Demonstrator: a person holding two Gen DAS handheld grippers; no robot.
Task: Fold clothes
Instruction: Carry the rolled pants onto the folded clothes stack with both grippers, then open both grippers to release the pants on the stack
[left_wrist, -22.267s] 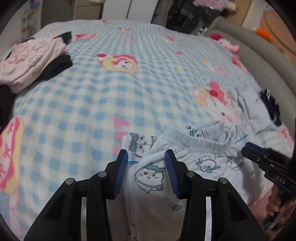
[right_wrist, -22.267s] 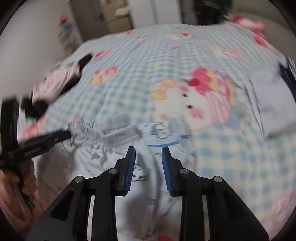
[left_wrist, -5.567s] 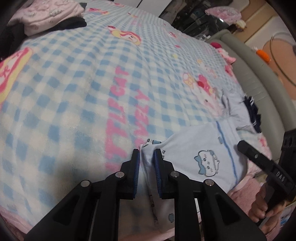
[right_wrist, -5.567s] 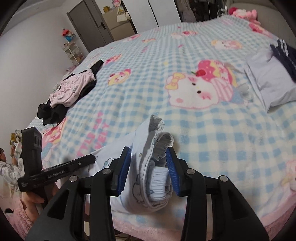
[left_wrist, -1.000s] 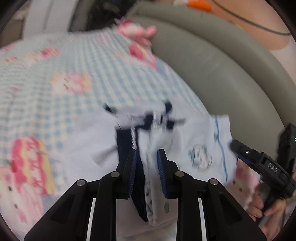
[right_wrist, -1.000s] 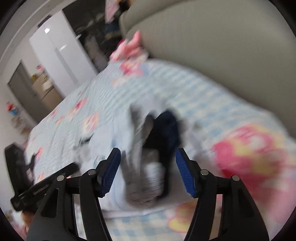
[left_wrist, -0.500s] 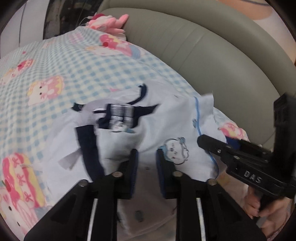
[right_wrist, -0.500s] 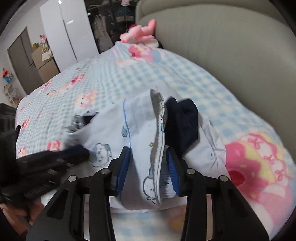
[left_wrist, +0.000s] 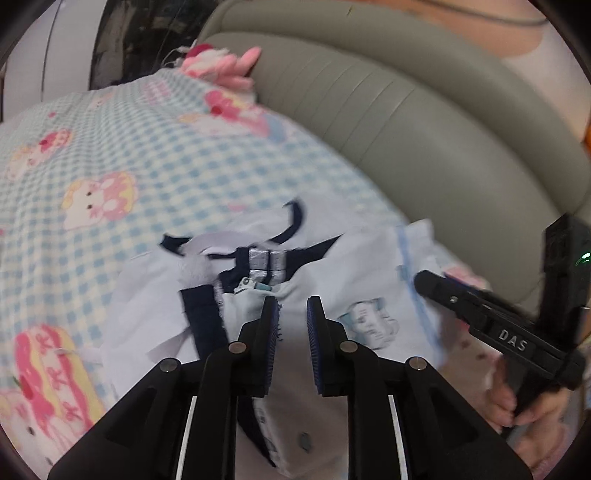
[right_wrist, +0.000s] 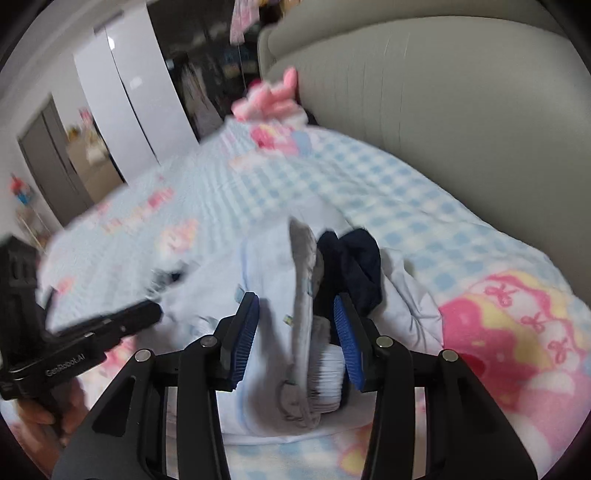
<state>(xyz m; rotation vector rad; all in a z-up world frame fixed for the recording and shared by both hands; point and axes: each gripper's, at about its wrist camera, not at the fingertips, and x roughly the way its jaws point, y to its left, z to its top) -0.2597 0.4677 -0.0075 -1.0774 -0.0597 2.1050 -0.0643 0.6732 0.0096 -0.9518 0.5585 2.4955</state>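
Note:
Folded pale-blue pyjamas (left_wrist: 369, 280) with cat prints lie on a pale garment with navy trim (left_wrist: 147, 295) near the bed's corner. My left gripper (left_wrist: 293, 321) stands at the bundle's near-left end, its jaws narrow, with pale cloth filling the gap. In the right wrist view my right gripper (right_wrist: 295, 325) straddles the bundle's thick end (right_wrist: 273, 295). Its jaws are opening slightly while both pads still touch cloth, the right one against the white ribbed waistband (right_wrist: 325, 369). Navy cloth (right_wrist: 354, 266) bunches just beyond.
The blue-checked blanket (left_wrist: 147, 166) covers the bed. A grey padded headboard (left_wrist: 443, 129) curves close on the right, with a pink plush toy (left_wrist: 221, 66) at its far end. A hand (left_wrist: 517, 406) grips the right tool. White wardrobe doors (right_wrist: 129, 110) stand behind.
The right jaws, wide a second ago, have closed in around the bundle's thick end. Both grippers moved a little over the navy-trimmed garment, and the pyjamas now lie spread on it.

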